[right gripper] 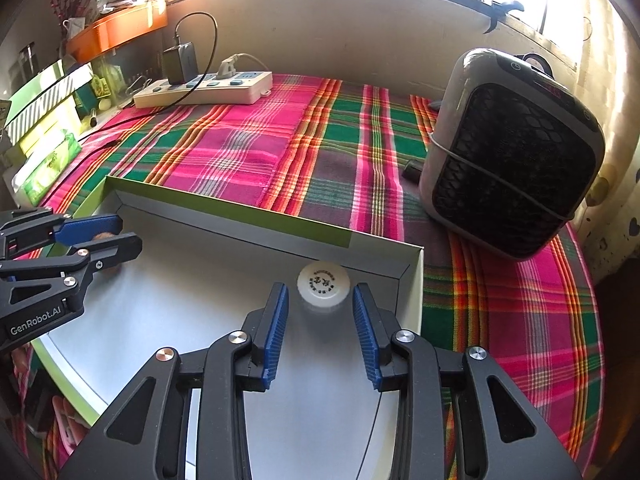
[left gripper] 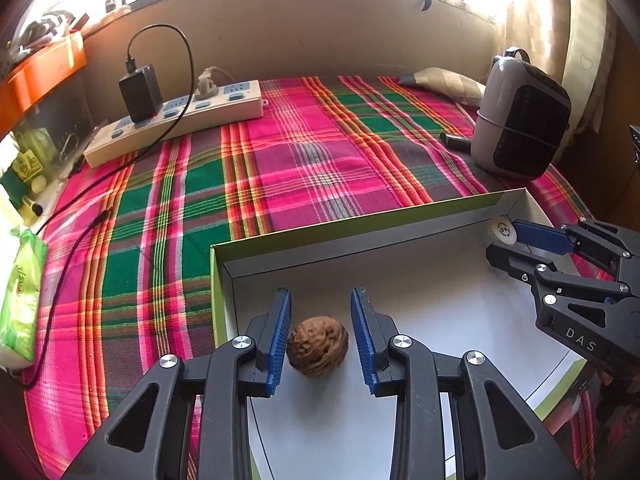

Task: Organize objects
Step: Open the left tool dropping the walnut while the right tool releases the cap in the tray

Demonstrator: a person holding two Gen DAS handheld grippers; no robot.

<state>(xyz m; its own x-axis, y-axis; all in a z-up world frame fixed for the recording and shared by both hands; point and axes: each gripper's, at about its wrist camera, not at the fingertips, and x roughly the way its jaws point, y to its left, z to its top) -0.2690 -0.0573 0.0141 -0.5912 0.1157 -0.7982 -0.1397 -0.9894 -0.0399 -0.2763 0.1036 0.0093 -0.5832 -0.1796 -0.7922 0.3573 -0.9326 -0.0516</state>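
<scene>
Nearest the left wrist camera, the left gripper (left gripper: pixel 320 338) stands with its blue ribbed pads parted around a brown wrinkled walnut (left gripper: pixel 317 347), which rests on the white floor of a shallow cardboard box lid with green outer walls (left gripper: pixel 360 226). The left pad is touching or almost touching the nut; a clear gap shows on the right, so nothing is clamped.

Farther right in the same lid, near its far right corner, the right gripper (right gripper: pixel 320 312) has its jaws apart on either side of a white round plastic bottle cap with printed black characters (right gripper: pixel 323 283). The cap sits free on the lid floor, just ahead of the fingertips, with space on both sides.

Beyond the lid spreads a pink, green and orange plaid cloth (left gripper: pixel 304 152). On its far right stands a grey rounded heater with a black mesh front (right gripper: pixel 516 152); on its far left lies a white power strip (left gripper: pixel 176 120) with a black charger block (left gripper: pixel 140 90) plugged in.
</scene>
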